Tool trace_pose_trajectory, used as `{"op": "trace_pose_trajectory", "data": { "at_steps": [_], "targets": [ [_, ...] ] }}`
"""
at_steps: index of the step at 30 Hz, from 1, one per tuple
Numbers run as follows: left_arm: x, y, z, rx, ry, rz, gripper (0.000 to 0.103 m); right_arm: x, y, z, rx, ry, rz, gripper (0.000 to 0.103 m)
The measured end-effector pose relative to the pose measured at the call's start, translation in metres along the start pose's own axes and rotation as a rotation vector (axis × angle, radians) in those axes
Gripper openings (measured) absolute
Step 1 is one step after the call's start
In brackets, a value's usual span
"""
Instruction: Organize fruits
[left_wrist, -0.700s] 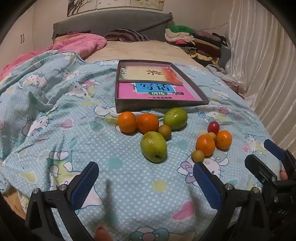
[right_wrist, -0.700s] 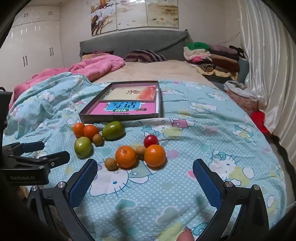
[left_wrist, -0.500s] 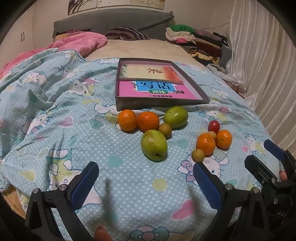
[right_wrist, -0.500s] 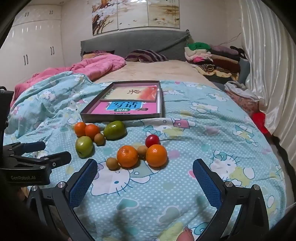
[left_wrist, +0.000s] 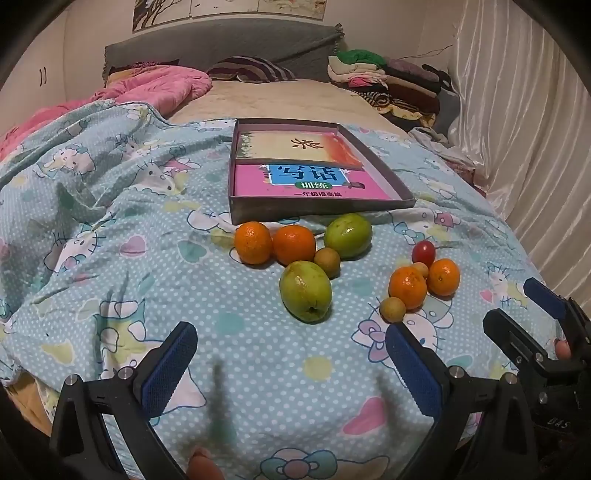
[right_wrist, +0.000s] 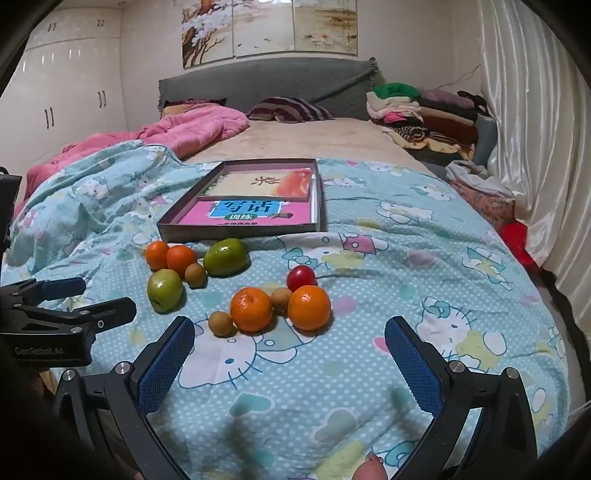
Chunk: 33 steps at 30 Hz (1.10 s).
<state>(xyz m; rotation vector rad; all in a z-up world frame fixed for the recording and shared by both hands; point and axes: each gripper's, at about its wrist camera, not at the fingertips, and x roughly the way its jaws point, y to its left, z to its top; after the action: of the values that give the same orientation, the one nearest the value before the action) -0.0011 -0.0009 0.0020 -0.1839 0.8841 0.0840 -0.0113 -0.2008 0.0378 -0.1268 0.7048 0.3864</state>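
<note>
Both tools wide and empty: left tool lines up the green fruit at twelve o'clock, right tool faces the oranges, tray waiting beyond.

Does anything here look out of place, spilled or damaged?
Nothing looks spilled or damaged. The odd part is the setting: the fruits lie loose on the bedspread, in two clusters, in front of the shallow box, which holds books, not fruit. A small red fruit is the only one of its colour.
</note>
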Motion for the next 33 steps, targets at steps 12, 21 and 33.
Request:
{"op": "trace_pose_trajectory", "data": {
  "at_steps": [12, 21, 33],
  "targets": [
    [-0.0025, 0.0021, 0.0016, -0.003, -0.002, 0.0, 0.103, 0.0005, -0.002, -0.0015, -0.003, 0.0, -0.008, 0.103],
    [-0.0038, 0.0035, 0.0021, -0.005, -0.003, -0.002, 0.103, 0.0007, -0.0011, -0.0007, -0.006, 0.005, -0.016, 0.103],
    [-0.0036, 0.0028, 0.002, -0.003, 0.006, -0.016, 0.103, -0.0001, -0.0026, -0.001, -0.001, 0.006, -0.023, 0.103]
  ]
}}
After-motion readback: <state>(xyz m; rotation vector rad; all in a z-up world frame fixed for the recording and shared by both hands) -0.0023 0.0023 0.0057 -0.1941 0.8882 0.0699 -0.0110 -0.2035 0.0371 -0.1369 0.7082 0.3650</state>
